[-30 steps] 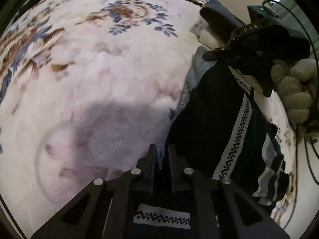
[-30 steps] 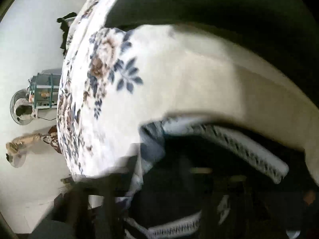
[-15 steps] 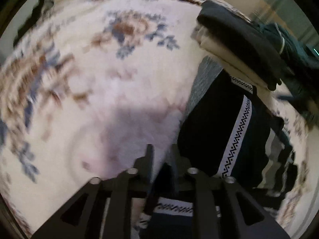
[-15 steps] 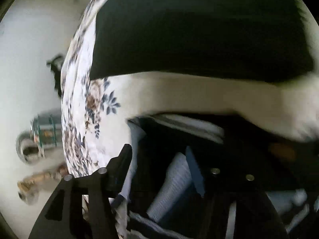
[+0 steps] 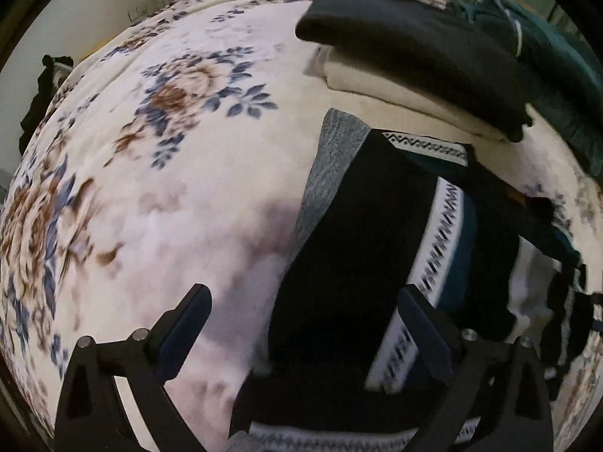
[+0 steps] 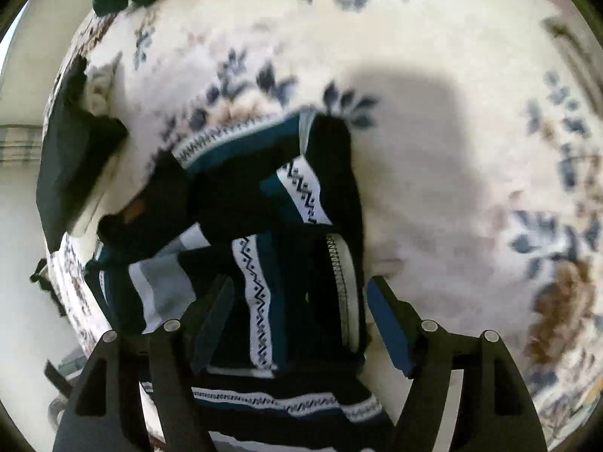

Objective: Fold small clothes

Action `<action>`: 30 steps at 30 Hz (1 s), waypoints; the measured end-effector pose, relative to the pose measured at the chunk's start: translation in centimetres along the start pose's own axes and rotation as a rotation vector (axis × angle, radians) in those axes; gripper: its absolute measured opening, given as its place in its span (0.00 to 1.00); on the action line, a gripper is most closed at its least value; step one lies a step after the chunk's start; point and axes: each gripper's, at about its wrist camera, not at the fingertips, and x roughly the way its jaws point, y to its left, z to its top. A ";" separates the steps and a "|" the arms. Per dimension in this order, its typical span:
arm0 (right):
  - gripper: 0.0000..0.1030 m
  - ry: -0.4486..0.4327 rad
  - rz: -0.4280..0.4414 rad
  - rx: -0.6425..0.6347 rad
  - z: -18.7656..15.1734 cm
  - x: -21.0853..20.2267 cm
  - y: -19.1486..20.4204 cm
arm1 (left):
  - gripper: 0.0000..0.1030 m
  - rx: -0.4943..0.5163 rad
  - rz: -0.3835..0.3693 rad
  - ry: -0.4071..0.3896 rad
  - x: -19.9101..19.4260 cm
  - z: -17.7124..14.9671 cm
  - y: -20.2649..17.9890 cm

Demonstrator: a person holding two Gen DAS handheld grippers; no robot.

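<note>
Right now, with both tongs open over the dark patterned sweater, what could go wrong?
1. The patterned sweater lies bunched and uneven on the flowery blanket, so one loose flap might flop open again.
2. The folded stack sits just beyond the sweater; a wide swing of the left tongs might knock it over.
3. The right tongs hover over several layers and might pinch too many at once.

Both wrist views looked steeply down, close over the floral blanket (image 5: 158,196). Each caught the patterned sweater (image 5: 350,248) and the folded stack (image 6: 71,165) beyond it.
</note>
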 end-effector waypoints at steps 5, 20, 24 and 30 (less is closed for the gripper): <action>0.02 -0.095 -0.002 -0.081 -1.0 0.5 1.8 | 0.98 -0.019 0.030 0.025 1.8 1.0 0.9; 0.51 -0.012 0.124 0.107 -7.3 -11.7 -7.6 | 0.98 0.129 0.013 -0.051 -9.9 -6.3 -2.8; 0.59 0.051 0.134 0.111 -7.9 -14.0 -11.4 | 0.98 0.202 0.014 0.011 -12.1 -13.2 -7.5; 0.59 0.122 0.195 -0.052 -1.5 -11.4 -13.3 | 0.98 0.235 0.097 0.124 -12.9 -23.5 -15.3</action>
